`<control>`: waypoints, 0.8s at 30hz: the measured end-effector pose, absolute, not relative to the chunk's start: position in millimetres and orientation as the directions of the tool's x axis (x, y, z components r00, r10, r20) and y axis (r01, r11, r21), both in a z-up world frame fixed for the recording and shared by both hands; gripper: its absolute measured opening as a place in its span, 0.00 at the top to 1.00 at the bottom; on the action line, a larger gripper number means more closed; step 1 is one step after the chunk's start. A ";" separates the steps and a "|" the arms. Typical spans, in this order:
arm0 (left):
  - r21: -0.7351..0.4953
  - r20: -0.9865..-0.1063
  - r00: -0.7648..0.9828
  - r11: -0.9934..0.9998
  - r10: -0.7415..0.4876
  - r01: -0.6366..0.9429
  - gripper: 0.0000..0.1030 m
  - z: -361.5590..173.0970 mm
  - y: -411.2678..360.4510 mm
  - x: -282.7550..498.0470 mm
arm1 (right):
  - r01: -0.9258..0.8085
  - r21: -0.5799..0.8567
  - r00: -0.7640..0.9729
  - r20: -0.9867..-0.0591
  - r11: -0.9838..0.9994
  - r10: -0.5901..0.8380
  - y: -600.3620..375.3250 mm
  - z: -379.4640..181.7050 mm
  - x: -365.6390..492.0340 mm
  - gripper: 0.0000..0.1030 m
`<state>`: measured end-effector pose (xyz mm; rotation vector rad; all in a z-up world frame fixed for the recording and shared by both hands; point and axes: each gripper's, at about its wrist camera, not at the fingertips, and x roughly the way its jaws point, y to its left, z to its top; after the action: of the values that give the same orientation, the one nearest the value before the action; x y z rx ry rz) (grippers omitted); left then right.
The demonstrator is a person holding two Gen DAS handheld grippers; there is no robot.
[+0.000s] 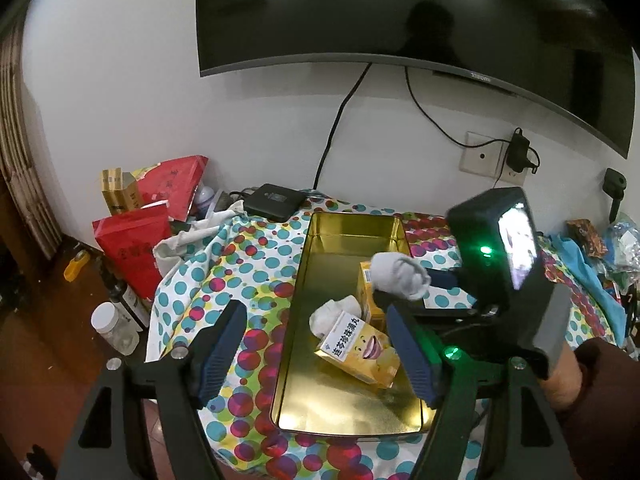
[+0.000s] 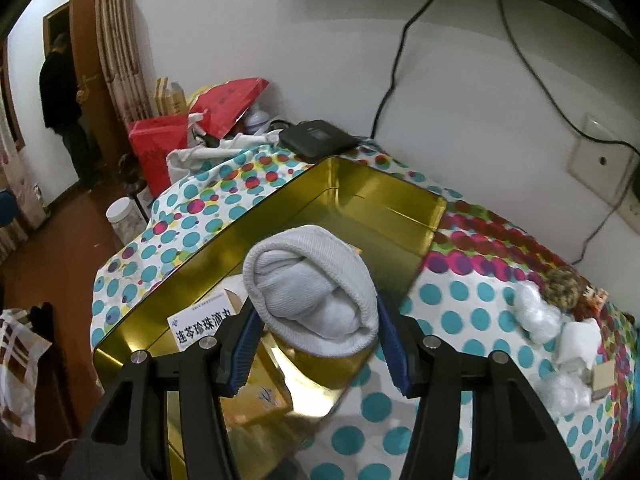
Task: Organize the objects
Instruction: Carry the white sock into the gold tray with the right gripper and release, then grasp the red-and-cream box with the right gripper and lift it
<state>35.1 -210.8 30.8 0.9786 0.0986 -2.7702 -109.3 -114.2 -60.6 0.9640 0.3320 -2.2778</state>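
Note:
A gold metal tray (image 1: 352,224) (image 2: 384,196) lies on a polka-dot cloth. In it are a rolled white sock (image 1: 332,316), a tilted yellow medicine box (image 1: 358,350) (image 2: 204,320) and another yellow box (image 1: 370,292). My right gripper (image 2: 316,344) is shut on a rolled white sock (image 2: 316,300) (image 1: 400,276) and holds it above the tray. My left gripper (image 1: 316,352) is open and empty over the tray's near left side.
A black set-top box (image 1: 276,202) (image 2: 318,138) sits behind the tray. Red bags (image 1: 132,248) and a jar (image 1: 114,326) stand at the left. White bundles (image 2: 560,344) and a brown knit ball (image 2: 560,286) lie right of the tray. A TV (image 1: 400,12) hangs above.

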 end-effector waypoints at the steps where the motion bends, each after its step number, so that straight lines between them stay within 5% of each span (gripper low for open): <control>1: -0.004 -0.631 -0.760 -0.979 -0.157 0.205 0.28 28.9 -211.3 35.5 | 0.644 0.013 -0.527 -0.717 -0.764 -0.456 -117.0 -62.3 -110.8 0.49; 16: -0.058 -0.628 -0.770 -0.980 -0.113 0.191 0.28 18.3 -213.8 33.2 | 0.623 0.035 -0.525 -0.723 -0.782 -0.450 -115.4 -78.9 -124.2 0.45; 20: -0.130 -0.615 -0.786 -0.975 -0.062 0.178 0.28 15.3 -213.6 29.0 | 0.609 0.022 -0.572 -0.680 -0.793 -0.459 -100.4 -69.2 -117.5 0.30; 24: -0.265 -0.572 -0.818 -0.957 0.055 0.121 0.28 10.1 -209.9 25.9 | 0.559 -0.023 -0.654 -0.627 -0.829 -0.424 -74.5 -59.1 -109.9 0.26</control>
<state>25.9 -209.9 10.1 0.9348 0.4544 -2.9273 -109.9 -74.5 -59.1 0.8472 0.2887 -2.4312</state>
